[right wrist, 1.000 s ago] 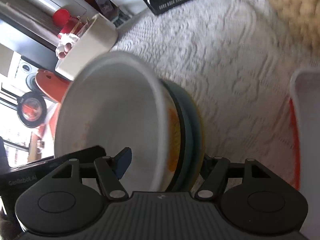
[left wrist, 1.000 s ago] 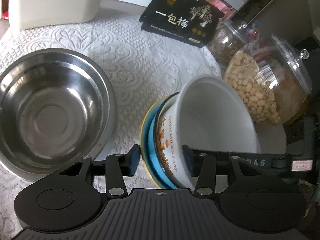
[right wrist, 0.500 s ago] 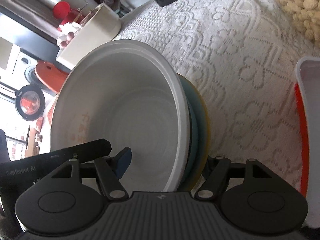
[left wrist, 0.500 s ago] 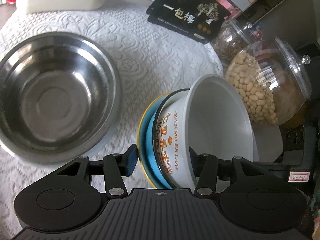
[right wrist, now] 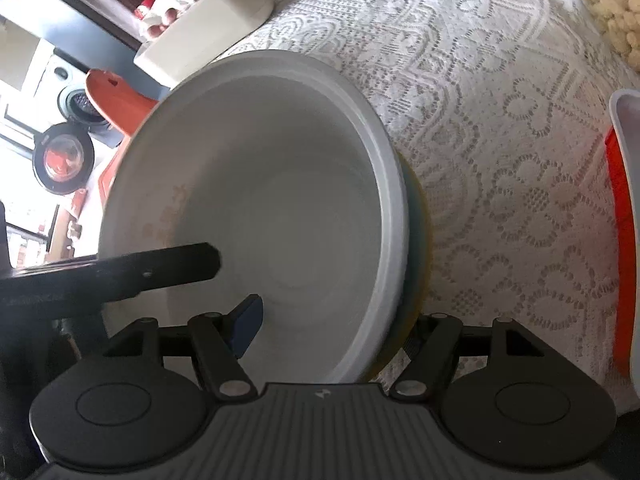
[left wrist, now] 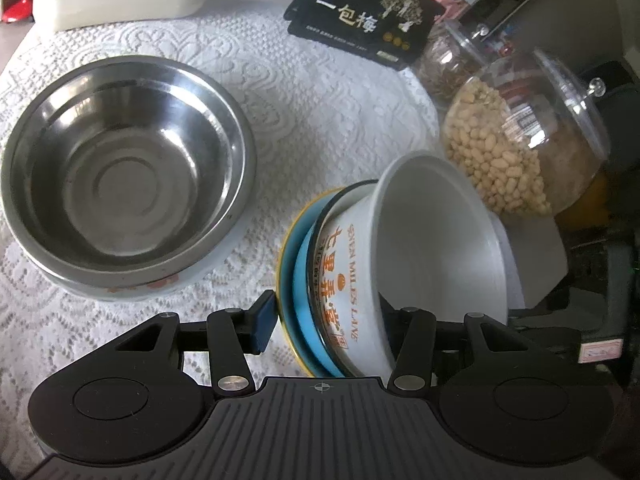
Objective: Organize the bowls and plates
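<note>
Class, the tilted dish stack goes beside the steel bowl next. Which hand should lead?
Left: the left claw straddles the stack, and the steel bowl lies right beside it; the right claw is on the far side.

The white bowl (left wrist: 436,240) hides the left gripper's right finger, and most of the blue plate (left wrist: 302,276) behind it. At right, the red-banded container (right wrist: 624,240) is cut off by the frame edge. The jar of peanuts (right wrist: 612,4) shows only a blurred corner.
</note>
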